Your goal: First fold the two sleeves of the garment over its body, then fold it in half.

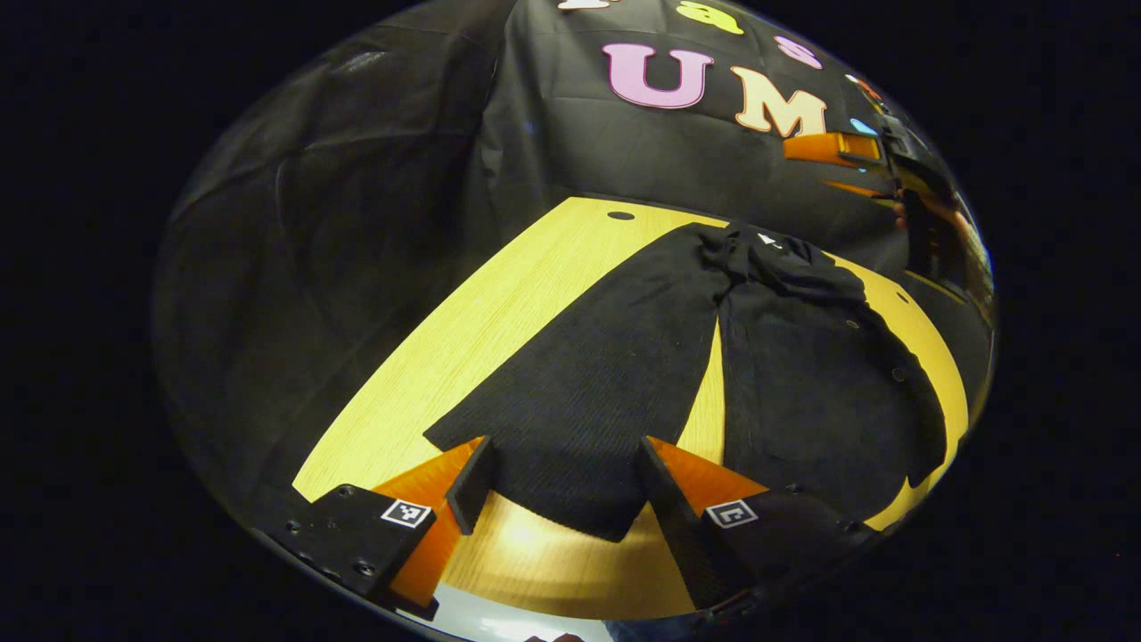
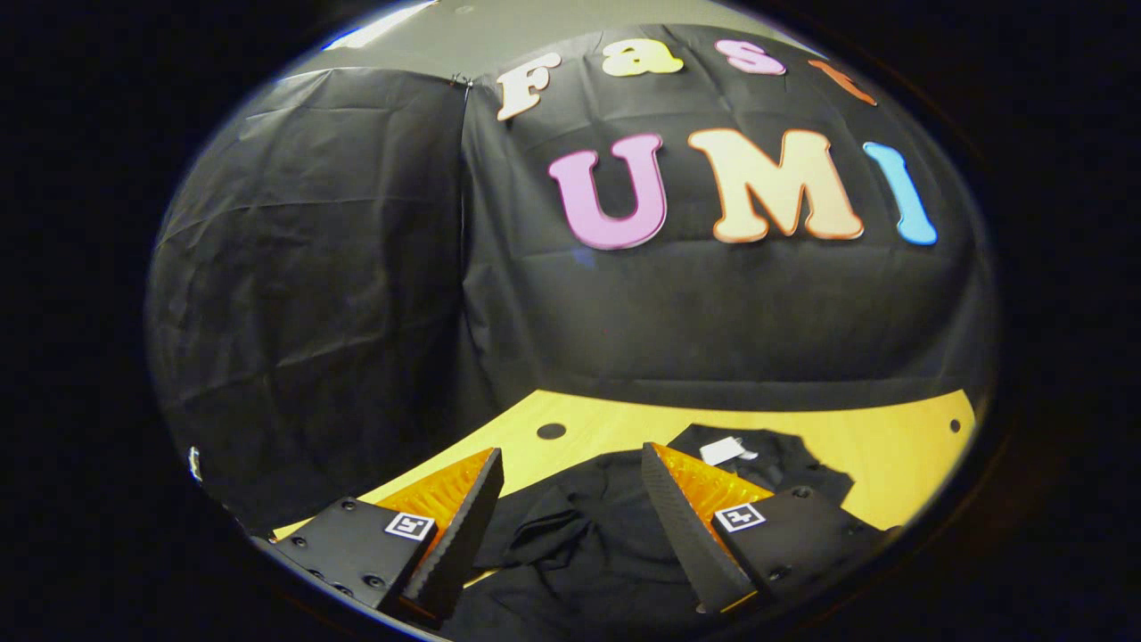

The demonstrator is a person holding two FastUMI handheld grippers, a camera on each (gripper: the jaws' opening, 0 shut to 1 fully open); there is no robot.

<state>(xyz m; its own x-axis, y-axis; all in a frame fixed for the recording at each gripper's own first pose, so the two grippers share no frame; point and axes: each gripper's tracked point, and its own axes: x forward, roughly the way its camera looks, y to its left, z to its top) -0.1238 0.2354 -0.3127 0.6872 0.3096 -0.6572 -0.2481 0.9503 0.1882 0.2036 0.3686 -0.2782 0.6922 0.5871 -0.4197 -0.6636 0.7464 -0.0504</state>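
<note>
Sleeve (image 1: 570,401) end between wide-apart fingers of left gripper (image 1: 557,486); right gripper (image 2: 570,526) likewise wide above garment (image 2: 606,544).

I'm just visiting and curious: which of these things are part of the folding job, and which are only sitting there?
Part of the job:
- black knitted button-up garment
- its long black sleeve, lying between the open fingers of the left gripper
- right gripper, open above the garment

Just there:
- yellow wooden table
- small white tag at the collar
</note>
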